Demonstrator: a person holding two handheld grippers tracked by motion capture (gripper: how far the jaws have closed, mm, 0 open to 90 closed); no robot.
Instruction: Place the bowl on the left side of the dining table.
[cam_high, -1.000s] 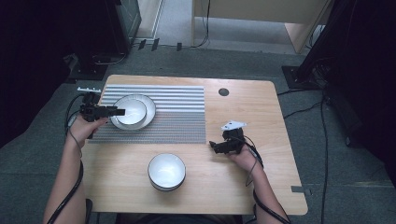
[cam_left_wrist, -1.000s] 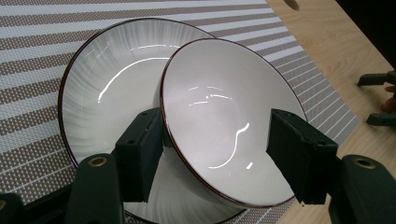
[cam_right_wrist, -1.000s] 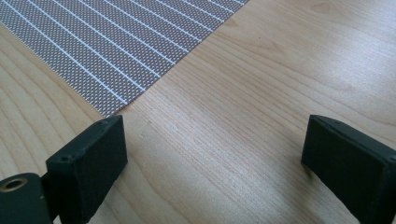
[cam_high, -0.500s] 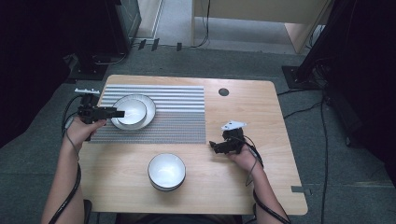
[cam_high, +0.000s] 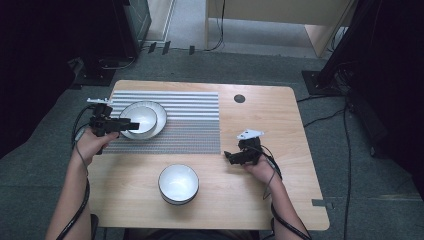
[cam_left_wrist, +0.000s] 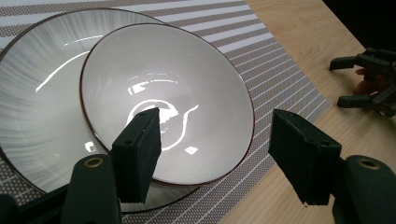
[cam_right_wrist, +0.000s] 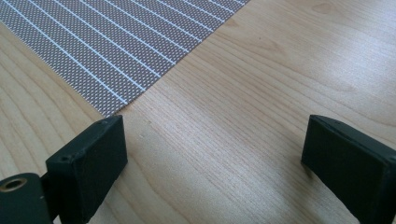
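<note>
High view: left gripper, jaws spread and empty, has edged back toward the table's left edge from the bowl stacked on a plate; right gripper rests spread, unmoved.

The desk is a light wood slab with rounded corners, standing on a grey carpeted floor. A round dark cable port is set into its far edge, right of centre. A striped placemat of grey weave with white lines lies flat on the far left part of the desktop; its near right corner is visible in the right gripper view against bare wood grain. A shallow white plate with a dark rim rests on the left end of the placemat. A white bowl with a dark rim stands directly on the wood near the near edge, clear of the placemat.
</note>
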